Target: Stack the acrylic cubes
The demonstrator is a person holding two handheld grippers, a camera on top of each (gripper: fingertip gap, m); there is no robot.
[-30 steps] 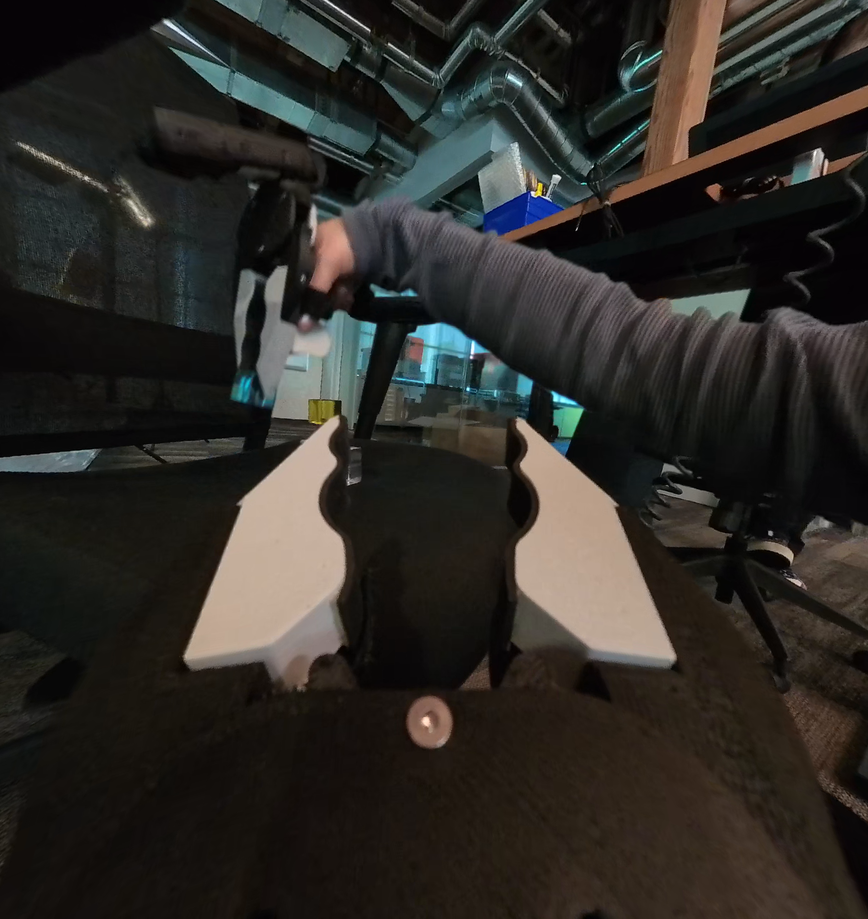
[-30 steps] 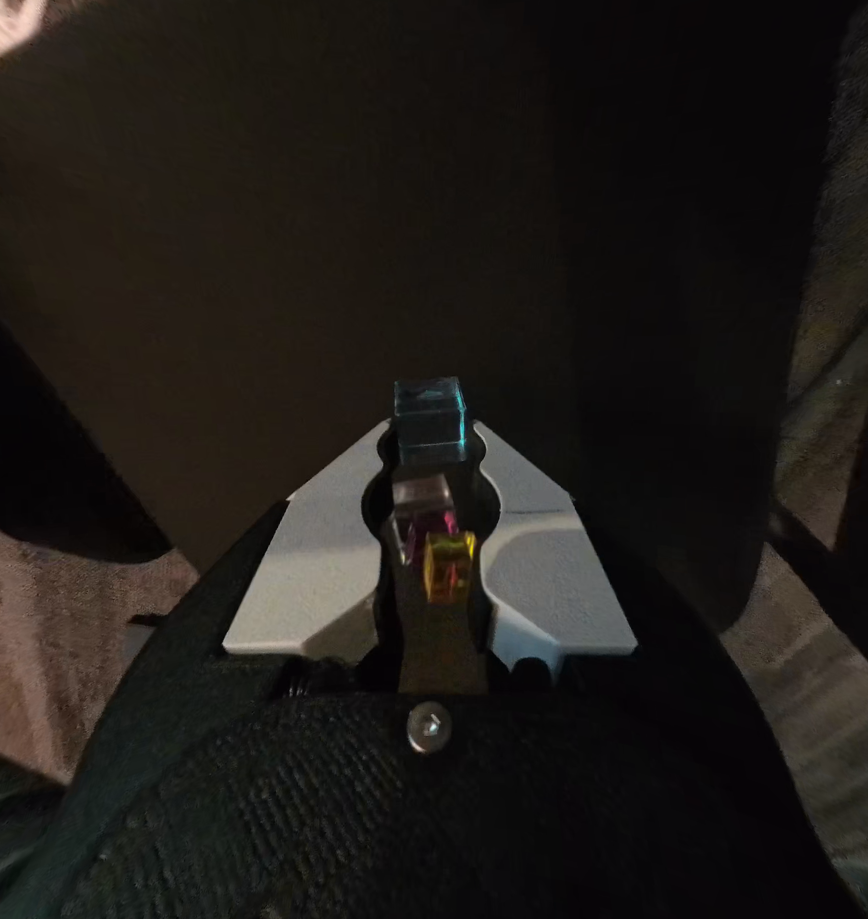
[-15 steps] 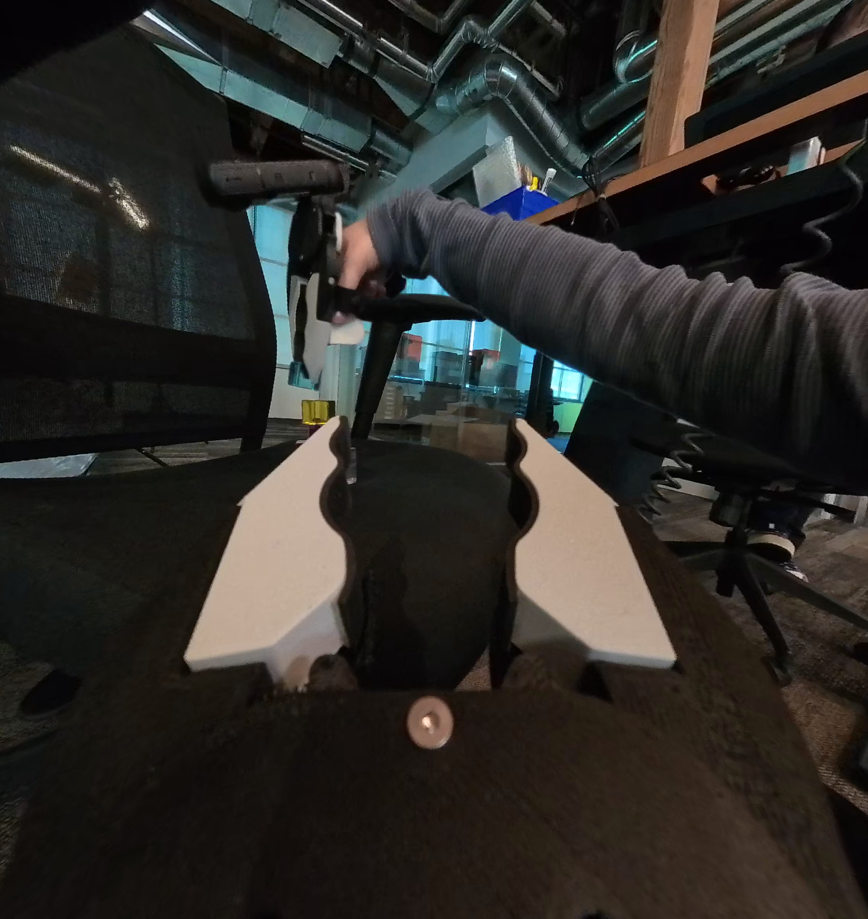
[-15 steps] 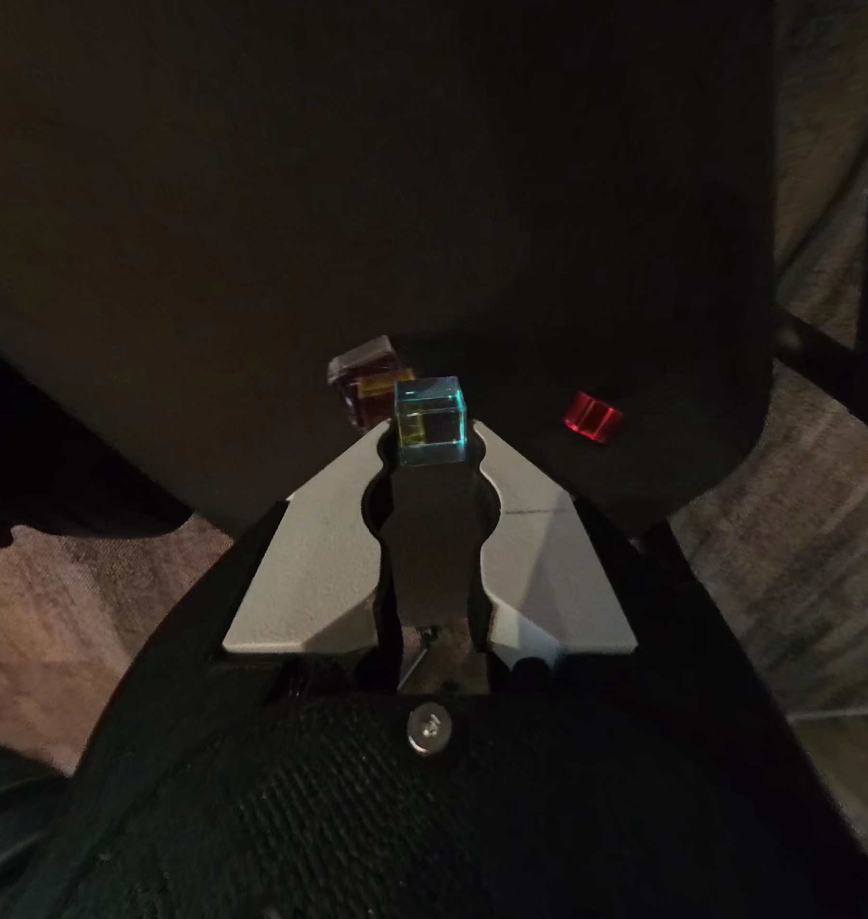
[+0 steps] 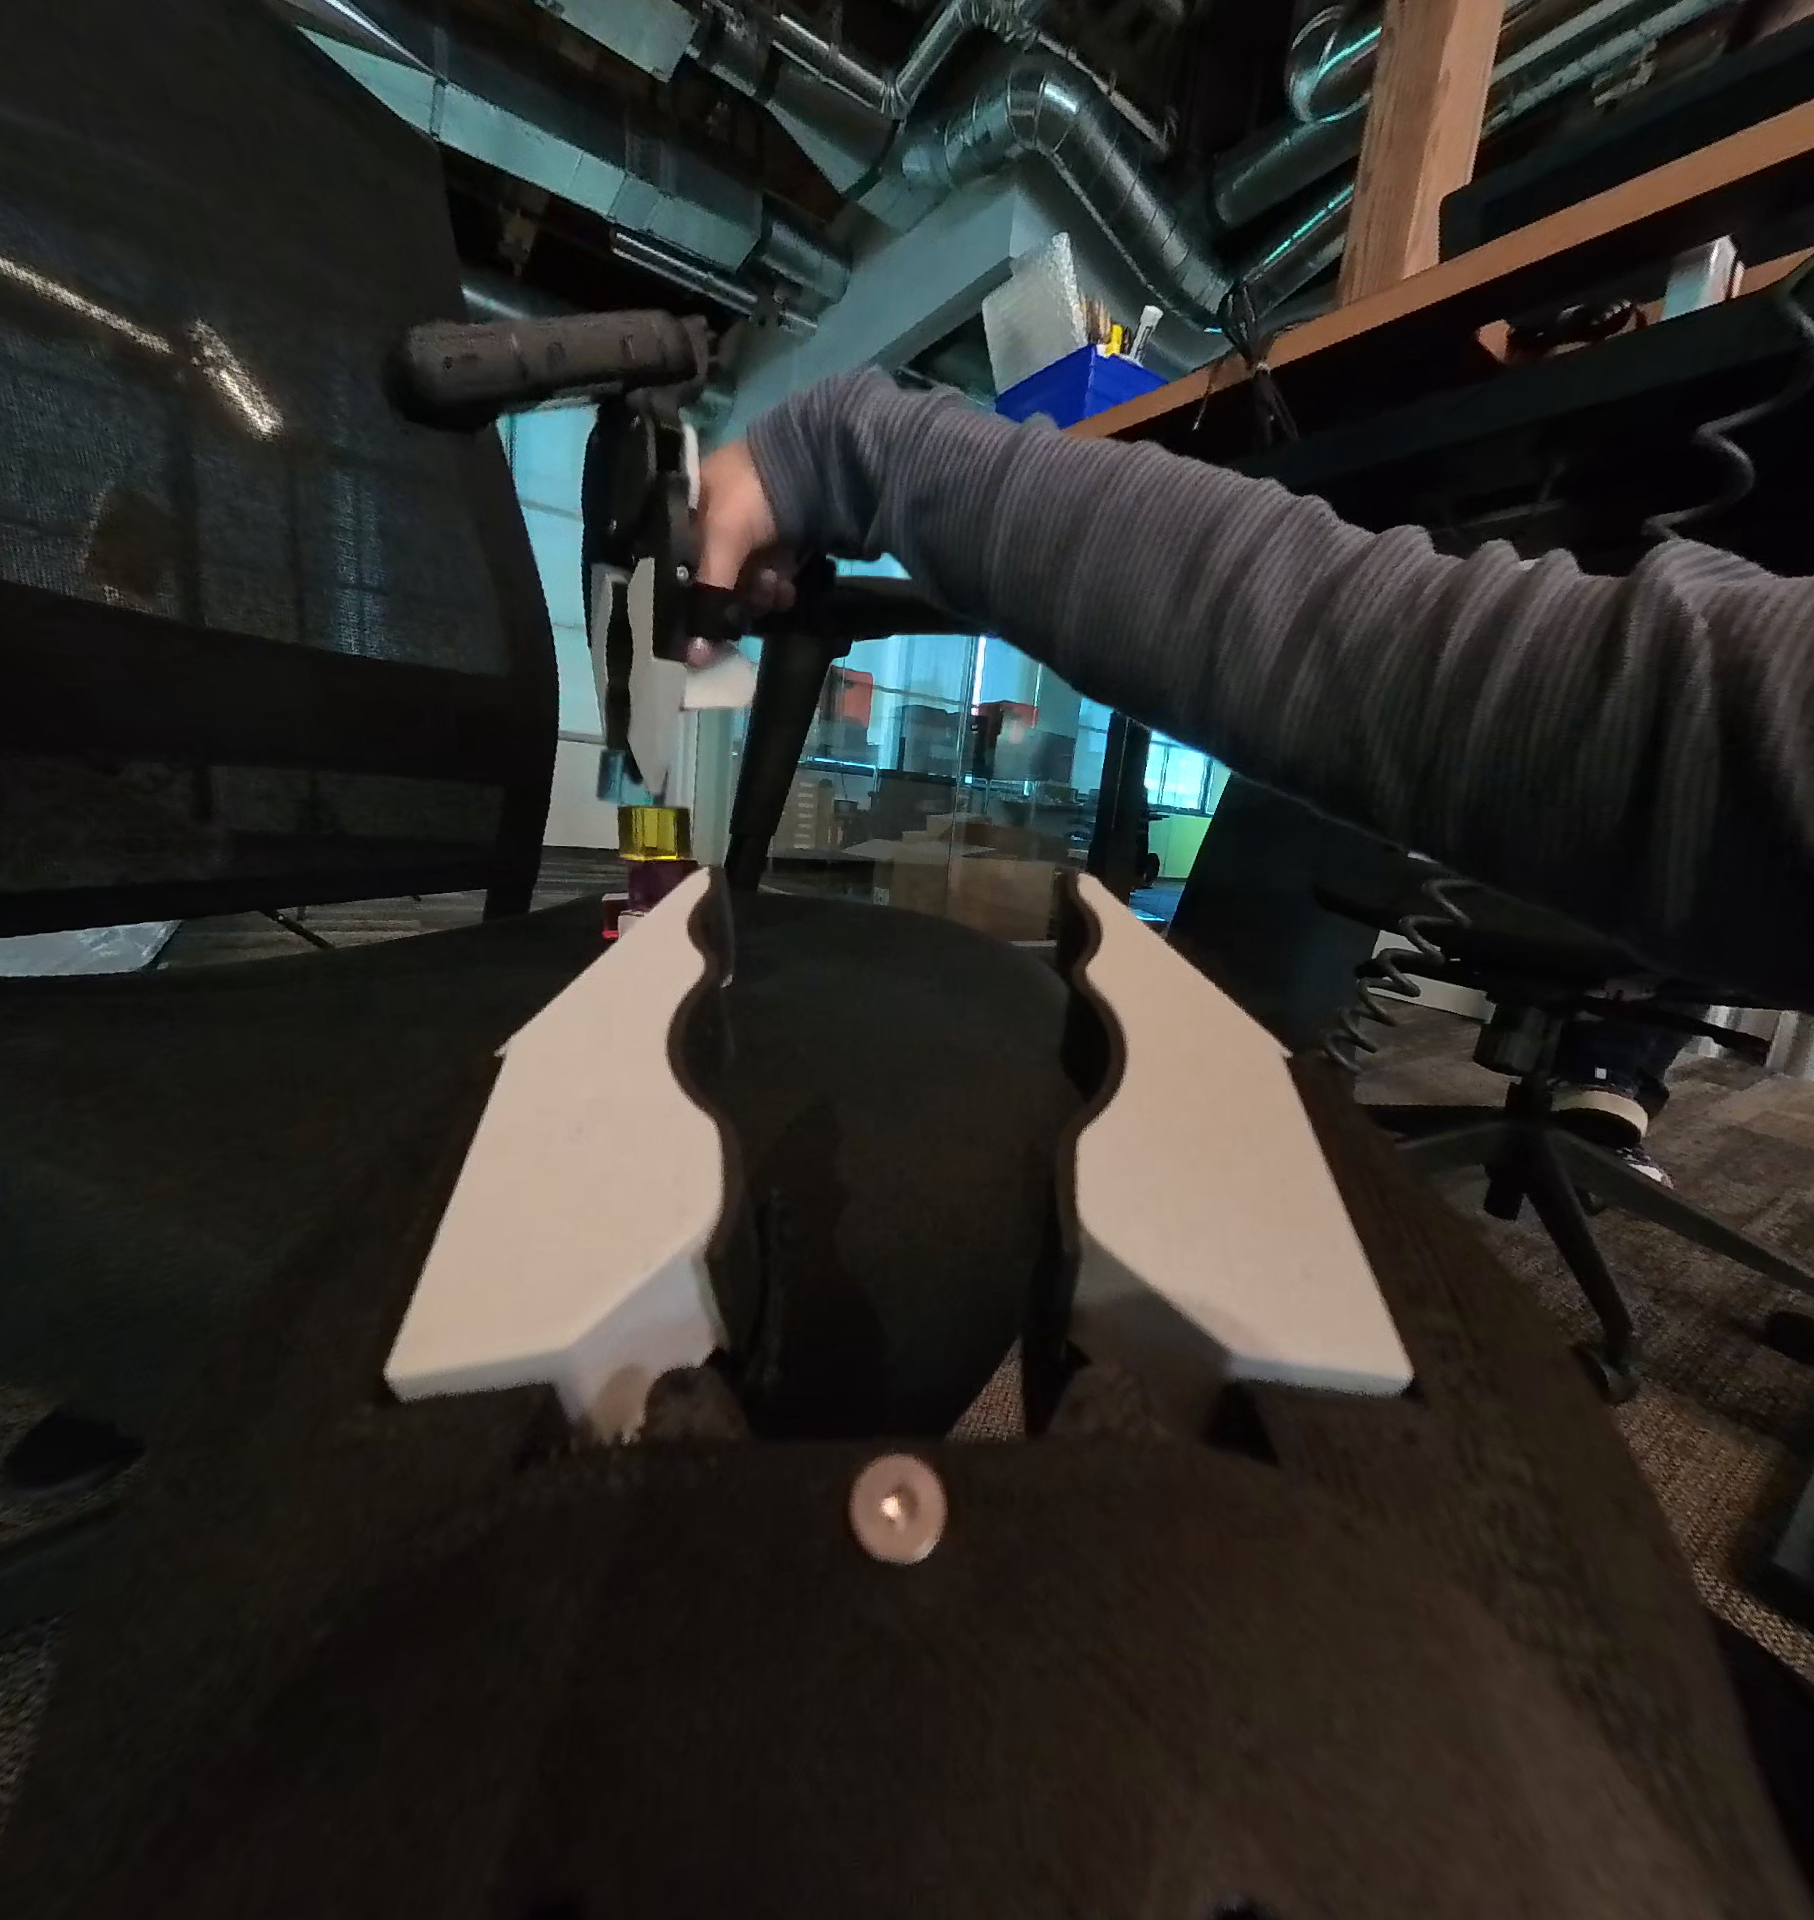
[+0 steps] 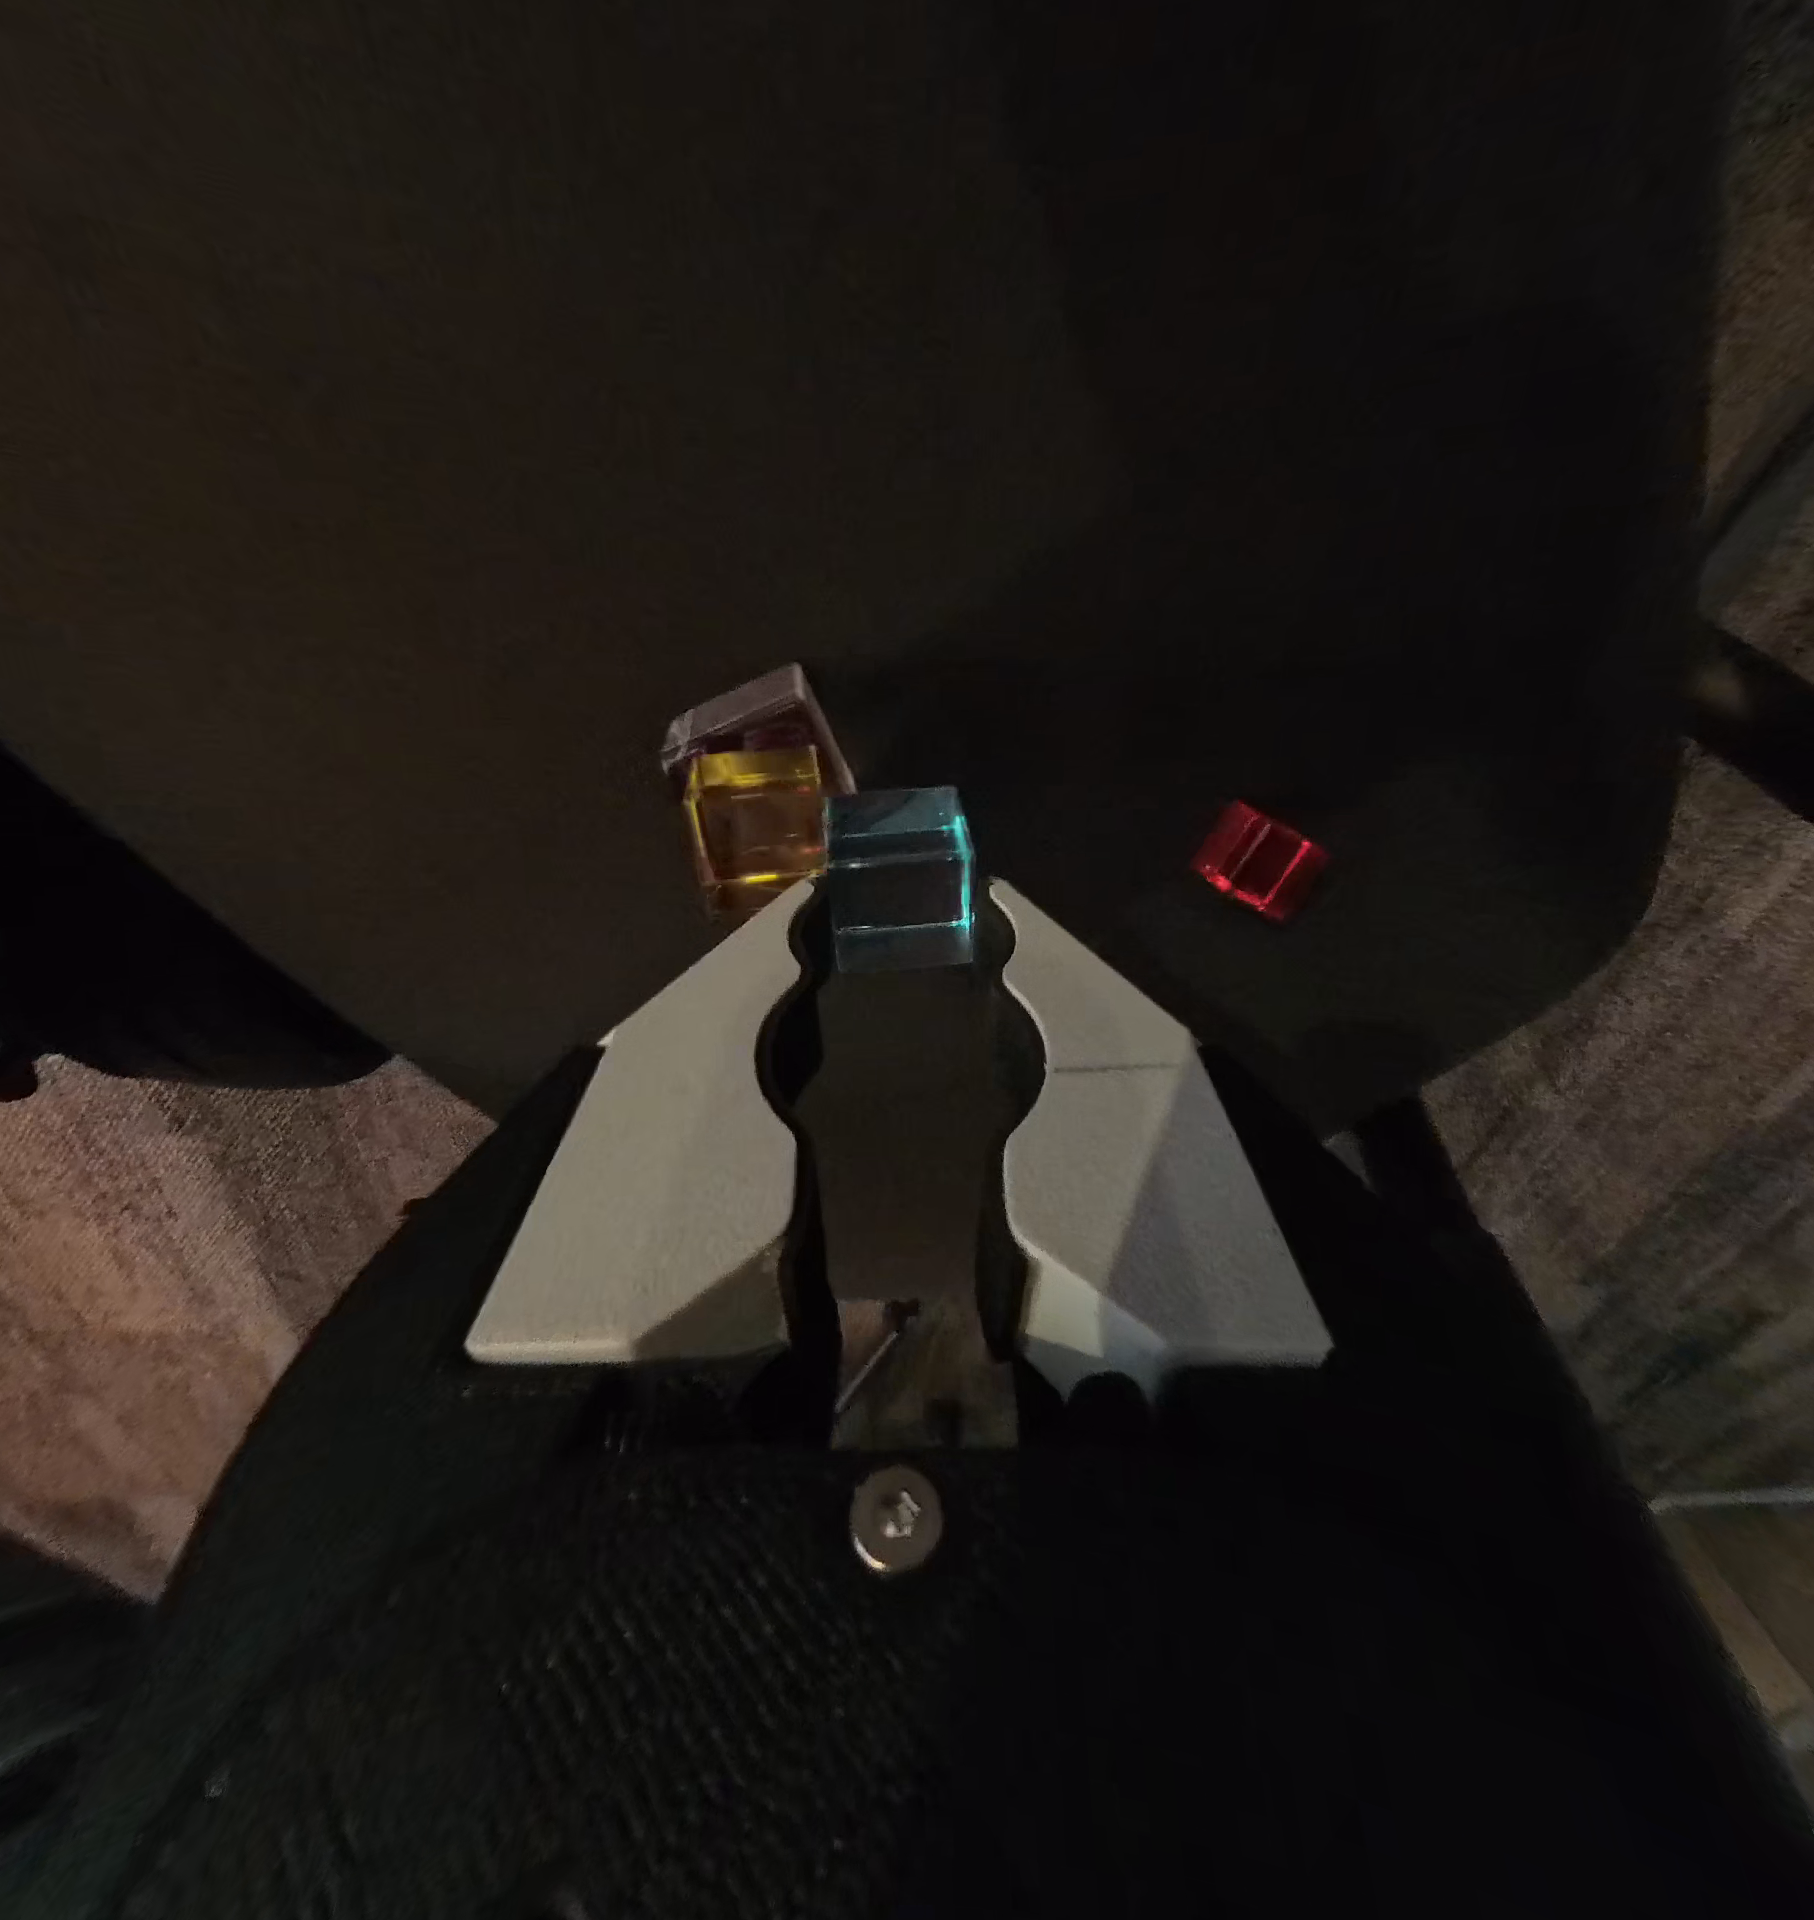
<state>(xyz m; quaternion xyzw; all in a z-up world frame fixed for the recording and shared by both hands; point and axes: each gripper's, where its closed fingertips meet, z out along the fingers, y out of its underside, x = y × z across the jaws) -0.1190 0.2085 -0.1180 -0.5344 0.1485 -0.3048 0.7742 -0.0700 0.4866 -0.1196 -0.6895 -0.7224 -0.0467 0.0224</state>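
**Right gripper carried a blue cube above a two-cube stack; left gripper stood open and idle**

The right gripper [image 6: 901, 914] was closed on a translucent blue cube [image 6: 898, 878]. Both white fingertips pressed its opposite side faces, so the top and bottom faces stayed free. The gripper pointed downward over the black chair seat [image 6: 882, 364], which put the cube's flat underside toward the seat.

Just beside the blue cube and lower down stood a yellow cube [image 6: 755, 826] on top of a purple cube [image 6: 752, 701]. In the left wrist view, the blue cube [image 5: 608, 774] hung just above and slightly to the side of the yellow cube [image 5: 654, 831]; whether they touched could not be determined. A red cube [image 6: 1258, 858] lay on the seat, well apart from the stack.

The left gripper [image 5: 892, 935] rested low near the seat edge with its fingers spread wide and nothing between them. It faced the stack from the side. A hand [image 5: 731, 520] in a grey sleeve [image 5: 1298, 623] held the right gripper's handle.
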